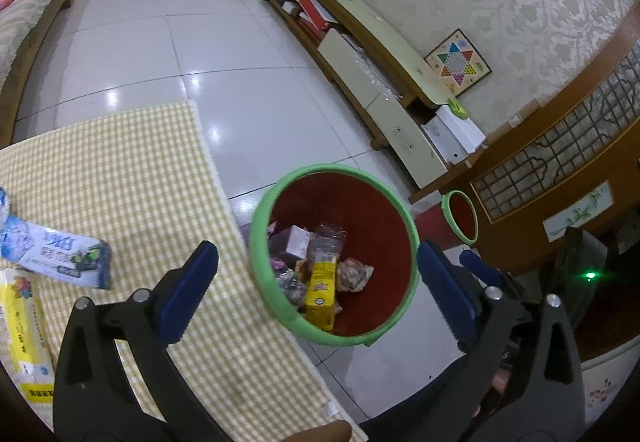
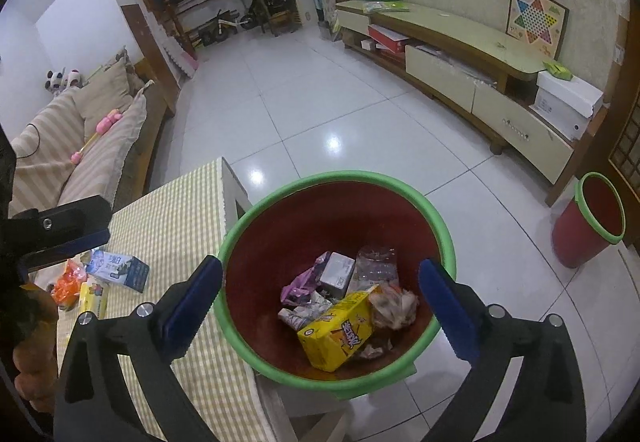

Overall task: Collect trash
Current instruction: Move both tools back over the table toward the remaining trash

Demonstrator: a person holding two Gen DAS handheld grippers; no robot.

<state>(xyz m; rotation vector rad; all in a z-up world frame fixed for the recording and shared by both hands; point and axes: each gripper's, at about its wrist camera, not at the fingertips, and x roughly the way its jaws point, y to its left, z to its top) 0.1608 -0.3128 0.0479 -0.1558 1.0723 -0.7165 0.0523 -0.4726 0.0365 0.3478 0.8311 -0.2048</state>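
A red bin with a green rim stands on the floor beside the checked table. Inside lie a yellow snack box, a crumpled clear bottle, a small grey carton and crumpled wrappers. My left gripper is open and empty, over the table edge and the bin. My right gripper is open and empty, above the bin. On the table lie a blue-and-white carton, a yellow packet and an orange wrapper.
A second red bin with a green rim stands by the wooden partition at right. A low TV cabinet runs along the far wall. A sofa is at left. White tiled floor lies between.
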